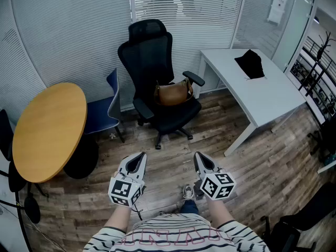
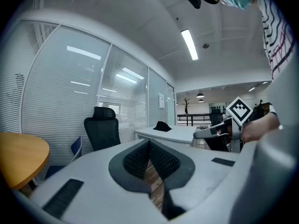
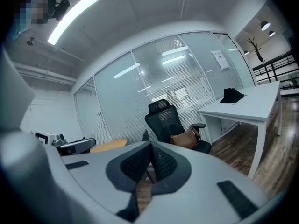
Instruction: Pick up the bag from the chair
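A brown leather bag (image 1: 173, 93) rests on the seat of a black mesh office chair (image 1: 149, 56), leaning on its backrest. The right gripper view shows the bag (image 3: 186, 137) and chair (image 3: 163, 118) some way off. In the left gripper view only the chair (image 2: 102, 132) shows; the bag is hidden. My left gripper (image 1: 139, 157) and right gripper (image 1: 199, 156) are held low near my body, well short of the chair. Both are shut, jaws closed together with nothing between them.
A round wooden table (image 1: 48, 130) stands at the left, with a blue chair (image 1: 105, 112) beside it. A white desk (image 1: 257, 88) at the right carries a black cloth item (image 1: 250, 64). Blinds and glass walls run behind. Wood floor (image 1: 173, 151) lies between me and the chair.
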The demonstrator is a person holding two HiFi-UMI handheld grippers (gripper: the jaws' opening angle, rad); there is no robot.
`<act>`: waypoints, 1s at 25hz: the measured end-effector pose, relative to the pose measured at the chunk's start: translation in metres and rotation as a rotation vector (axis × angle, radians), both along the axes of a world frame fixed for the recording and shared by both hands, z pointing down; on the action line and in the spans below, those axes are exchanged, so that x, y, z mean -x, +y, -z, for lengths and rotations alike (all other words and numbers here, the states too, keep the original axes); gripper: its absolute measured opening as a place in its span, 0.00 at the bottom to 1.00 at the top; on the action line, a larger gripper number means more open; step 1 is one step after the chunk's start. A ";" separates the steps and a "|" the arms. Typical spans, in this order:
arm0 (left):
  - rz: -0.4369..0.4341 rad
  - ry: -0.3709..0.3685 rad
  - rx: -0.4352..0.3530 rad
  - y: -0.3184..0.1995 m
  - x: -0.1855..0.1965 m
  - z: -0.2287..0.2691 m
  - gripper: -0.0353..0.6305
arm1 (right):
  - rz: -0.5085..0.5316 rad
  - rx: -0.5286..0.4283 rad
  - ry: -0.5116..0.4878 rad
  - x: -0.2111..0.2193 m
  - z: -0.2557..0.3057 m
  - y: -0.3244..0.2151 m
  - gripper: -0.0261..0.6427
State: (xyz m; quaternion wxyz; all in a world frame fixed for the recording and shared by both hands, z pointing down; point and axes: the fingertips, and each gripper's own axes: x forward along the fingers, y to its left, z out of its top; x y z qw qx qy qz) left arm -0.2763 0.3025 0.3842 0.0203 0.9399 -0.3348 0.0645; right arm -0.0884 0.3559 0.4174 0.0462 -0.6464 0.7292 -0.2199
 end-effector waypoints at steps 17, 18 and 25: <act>0.061 0.052 0.056 -0.122 -0.125 -0.015 0.34 | 0.050 -0.005 0.095 -0.123 -0.010 -0.130 0.32; 0.074 0.049 0.059 -0.129 -0.133 -0.018 0.34 | 0.061 0.002 0.092 -0.131 -0.013 -0.138 0.32; 0.200 0.052 0.086 -0.167 -0.160 -0.032 0.34 | 0.133 0.030 0.090 -0.185 -0.024 -0.181 0.32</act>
